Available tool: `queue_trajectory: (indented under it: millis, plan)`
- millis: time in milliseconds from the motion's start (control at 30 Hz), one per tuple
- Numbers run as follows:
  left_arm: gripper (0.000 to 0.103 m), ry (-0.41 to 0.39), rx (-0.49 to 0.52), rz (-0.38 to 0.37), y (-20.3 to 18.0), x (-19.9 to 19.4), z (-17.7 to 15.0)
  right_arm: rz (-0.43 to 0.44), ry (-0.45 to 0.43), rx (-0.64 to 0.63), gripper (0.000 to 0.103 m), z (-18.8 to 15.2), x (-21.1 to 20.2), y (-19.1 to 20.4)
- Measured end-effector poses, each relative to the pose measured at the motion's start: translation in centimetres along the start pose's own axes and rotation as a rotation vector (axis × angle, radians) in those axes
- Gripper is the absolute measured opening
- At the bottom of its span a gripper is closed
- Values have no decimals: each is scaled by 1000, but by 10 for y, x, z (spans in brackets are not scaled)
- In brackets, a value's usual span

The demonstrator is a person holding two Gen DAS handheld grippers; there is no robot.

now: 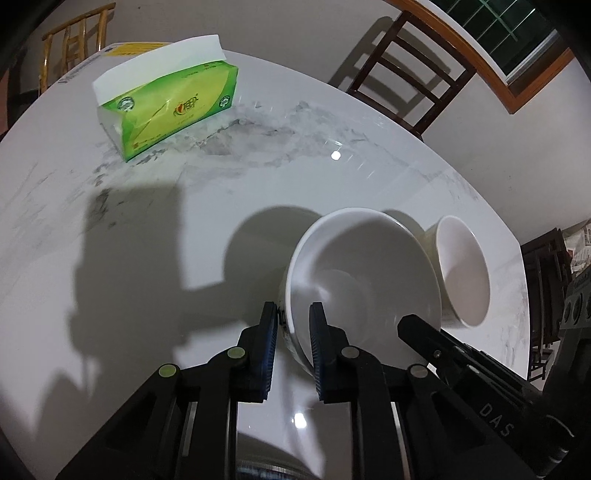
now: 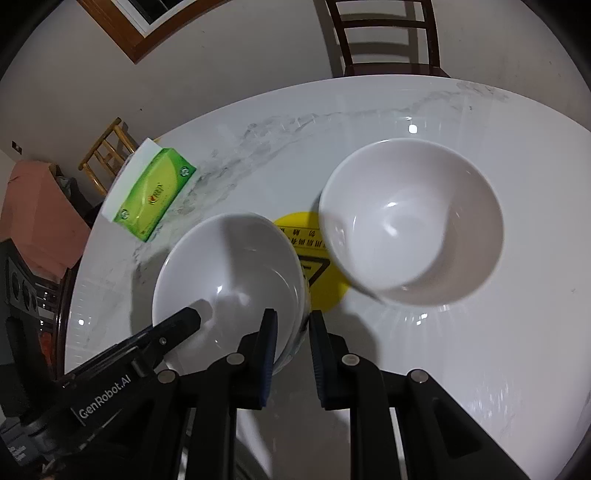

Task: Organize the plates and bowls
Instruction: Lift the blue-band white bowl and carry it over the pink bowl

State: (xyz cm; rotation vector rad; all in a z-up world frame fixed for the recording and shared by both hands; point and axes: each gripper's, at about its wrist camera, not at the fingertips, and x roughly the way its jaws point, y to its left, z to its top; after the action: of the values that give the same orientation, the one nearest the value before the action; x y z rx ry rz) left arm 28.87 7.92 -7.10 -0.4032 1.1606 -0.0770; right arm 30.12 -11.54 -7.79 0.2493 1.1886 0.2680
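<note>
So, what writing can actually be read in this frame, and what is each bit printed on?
"DAS": on the body of the right hand-held gripper.
"GenRobot.AI": on the body of the left hand-held gripper.
Green tissue pack: red brand logo, too blurred to read.
Yellow round sticker on the table: black characters and a triangle sign, partly hidden by the bowls, not readable.

walls: beige | chair (image 2: 384, 40): dark wood | window (image 1: 506, 33): wood-framed
</note>
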Motion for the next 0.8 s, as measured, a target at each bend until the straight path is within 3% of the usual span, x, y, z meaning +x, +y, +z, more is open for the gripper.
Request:
queue_trajectory:
  millis: [400, 800]
  plan:
    - [14, -45, 53, 52, -19, -51, -37, 19, -58, -27, 17, -31, -63, 8]
    - [14, -76, 113, 27, -54, -92, -79, 17, -123, -10, 17, -69, -125, -13]
